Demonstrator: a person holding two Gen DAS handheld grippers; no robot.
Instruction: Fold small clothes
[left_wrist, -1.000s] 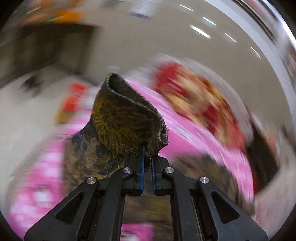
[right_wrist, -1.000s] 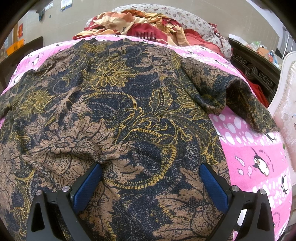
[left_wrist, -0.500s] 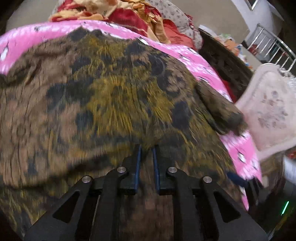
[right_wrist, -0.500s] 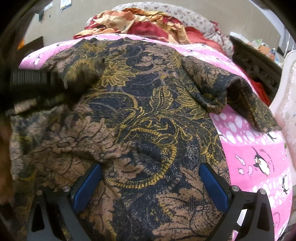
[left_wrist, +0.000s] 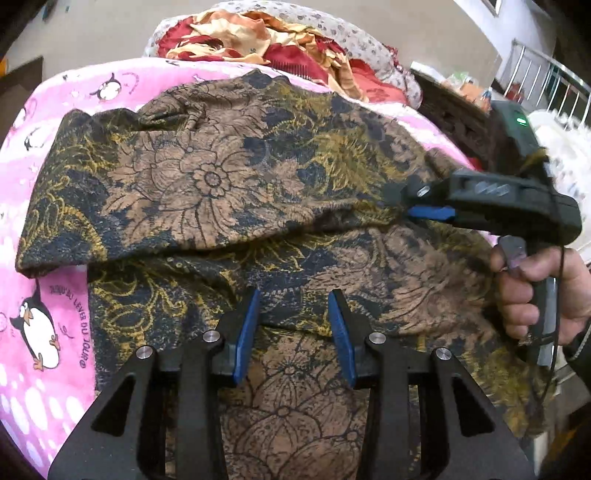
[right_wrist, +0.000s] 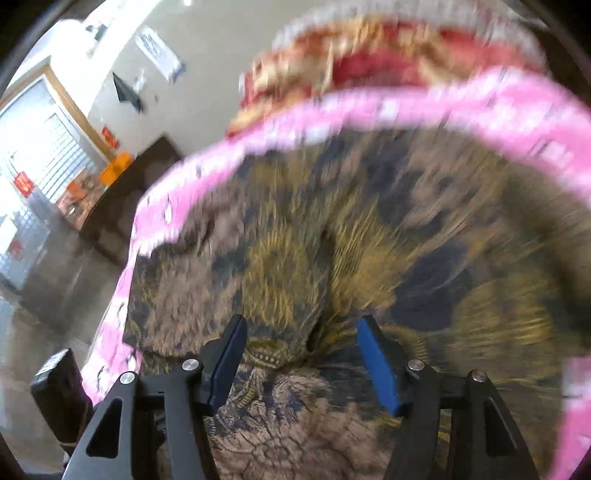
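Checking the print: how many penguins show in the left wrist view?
3: a far penguin near the top, a small penguin at left, a big penguin lower left. The garment may hide more.

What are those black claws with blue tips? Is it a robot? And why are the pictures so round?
It is not a robot. A person holds a pinching tool in each hand, and each tool has a wide, round-eyed camera looking along its two fingers. One picture looks out from the left gripper, the other from the right gripper, which is blurred. The left view also shows the person's hand holding the right tool. A brown and gold flowery shirt lies on a pink penguin blanket, with more clothes piled behind. The left jaws have just been opening and hold nothing. The right jaws have been closing around a ridge of shirt, not yet pinching it.
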